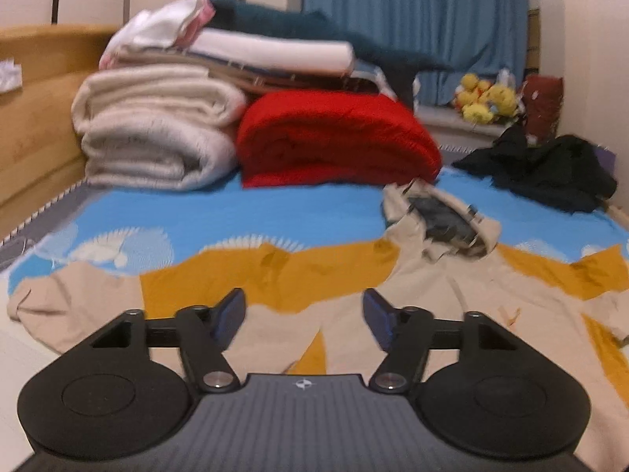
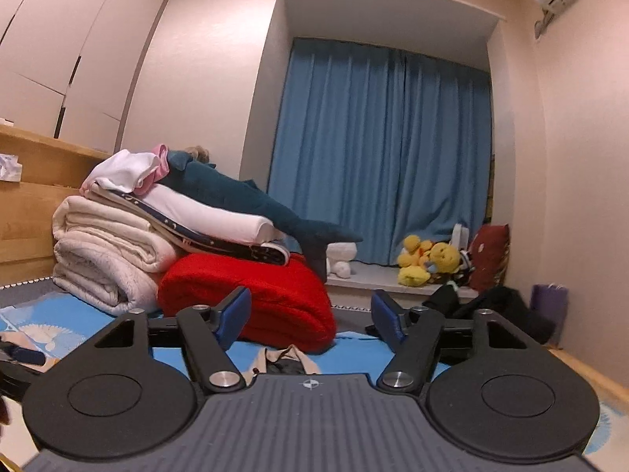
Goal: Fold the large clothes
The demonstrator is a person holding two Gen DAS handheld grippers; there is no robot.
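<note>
A large beige hooded garment (image 1: 452, 299) lies spread on the blue and mustard bedsheet (image 1: 243, 212), hood toward the far side, one sleeve (image 1: 74, 299) stretched left. My left gripper (image 1: 302, 314) is open and empty, hovering just above the garment's body. My right gripper (image 2: 310, 316) is open and empty, held higher and pointing across the bed; only the garment's collar (image 2: 285, 360) shows below it in the right wrist view.
Folded white blankets (image 1: 157, 133), a red quilt (image 1: 338, 137) and a plush shark (image 2: 251, 200) are stacked at the bed's far left. A dark clothes heap (image 1: 550, 169) lies far right. Yellow plush toys (image 2: 428, 259) sit by the blue curtain (image 2: 385, 149). A wooden headboard (image 1: 35, 110) stands left.
</note>
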